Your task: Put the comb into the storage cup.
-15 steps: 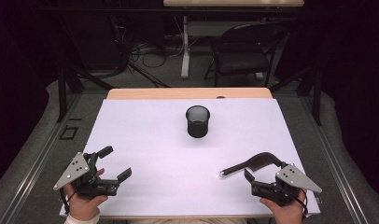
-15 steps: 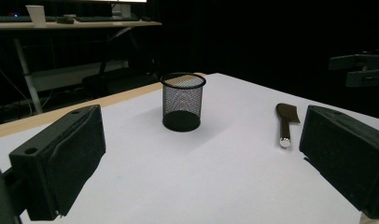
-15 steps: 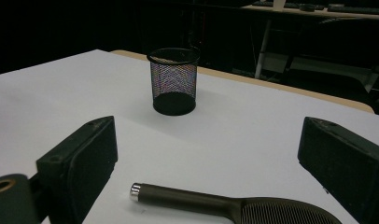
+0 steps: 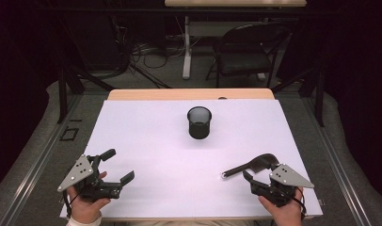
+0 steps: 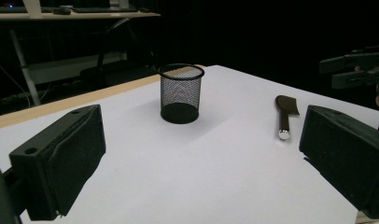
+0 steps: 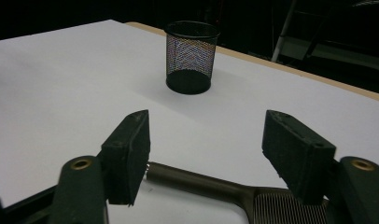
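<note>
Step in hand: the right claw (image 4: 248,175) is lining up on the brush (image 4: 251,165), presumably to lift it and drop it into the mesh cup (image 4: 199,122) (a judgement from the layout).
Right claw state: released; its jaws are standing apart over the brush handle (image 6: 197,182), pads not pressing on it.
Left claw state: released; the left claw (image 4: 119,165) is hovering wide and holding nothing.
Brush location: lying flat on the white bench (image 4: 147,136) at roughly 4 o'clock from the cup, well apart from it; handle tip pointing toward 9 o'clock, bristle head (image 6: 290,210) lying near the right claw's base.
Left claw location: sitting at about 7 o'clock from the cup, well apart from the brush (image 5: 284,114).
Container: the mesh cup (image 5: 180,93) is standing upright near the bench centre, toward 12 o'clock.
Container contents: nothing seen inside through the mesh (image 6: 191,57).
Next move: lowering the right claw so both pads are flanking the handle, then clenching squarely (the slim handle could roll or slip).
</note>
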Motion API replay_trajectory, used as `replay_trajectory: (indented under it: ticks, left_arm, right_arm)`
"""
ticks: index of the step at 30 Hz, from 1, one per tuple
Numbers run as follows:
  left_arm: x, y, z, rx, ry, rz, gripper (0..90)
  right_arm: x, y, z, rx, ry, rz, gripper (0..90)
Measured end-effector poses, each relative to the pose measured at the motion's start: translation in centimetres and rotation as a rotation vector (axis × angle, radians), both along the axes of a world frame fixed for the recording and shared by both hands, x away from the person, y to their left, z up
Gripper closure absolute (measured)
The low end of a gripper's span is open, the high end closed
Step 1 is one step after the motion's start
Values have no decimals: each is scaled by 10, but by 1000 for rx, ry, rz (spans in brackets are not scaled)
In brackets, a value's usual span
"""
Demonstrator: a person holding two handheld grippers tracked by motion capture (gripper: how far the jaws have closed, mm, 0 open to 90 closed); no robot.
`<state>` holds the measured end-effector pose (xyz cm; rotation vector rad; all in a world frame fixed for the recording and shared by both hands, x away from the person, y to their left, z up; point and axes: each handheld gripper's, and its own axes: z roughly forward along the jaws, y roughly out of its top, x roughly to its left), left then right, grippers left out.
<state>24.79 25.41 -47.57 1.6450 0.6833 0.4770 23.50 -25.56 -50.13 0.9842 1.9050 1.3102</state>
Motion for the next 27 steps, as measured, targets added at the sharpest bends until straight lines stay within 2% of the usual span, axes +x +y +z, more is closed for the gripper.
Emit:
replay_trajectory:
  ticks: [3,9,10,15,17,20,23,27]
  left_arm:
    - [0,1,-1,8,3,10,4]
    - [0,2,-3,3,6,12,5]
    - [0,2,-3,3,6,15,5]
    - [0,3,-3,4,8,22,5]
    - [0,3,-3,3,8,23,5]
    - [0,3,-3,4,8,26,5]
    - [0,3,-3,2,10,28,6]
    - [0,2,-4,7,12,28,6]
  right_arm:
    - [1,2,-1,-7,30,14,428]
    - [3,2,-4,0,80,3,499]
    - [4,1,-6,6,88,-2,535]
    - [6,5,-6,0,92,-4,573]
    - [8,6,-5,4,106,8,574]
    - [12,9,-5,10,124,-10,585]
    - [18,13,-5,9,128,14,680]
    - [25,20,-5,-14,160,20,772]
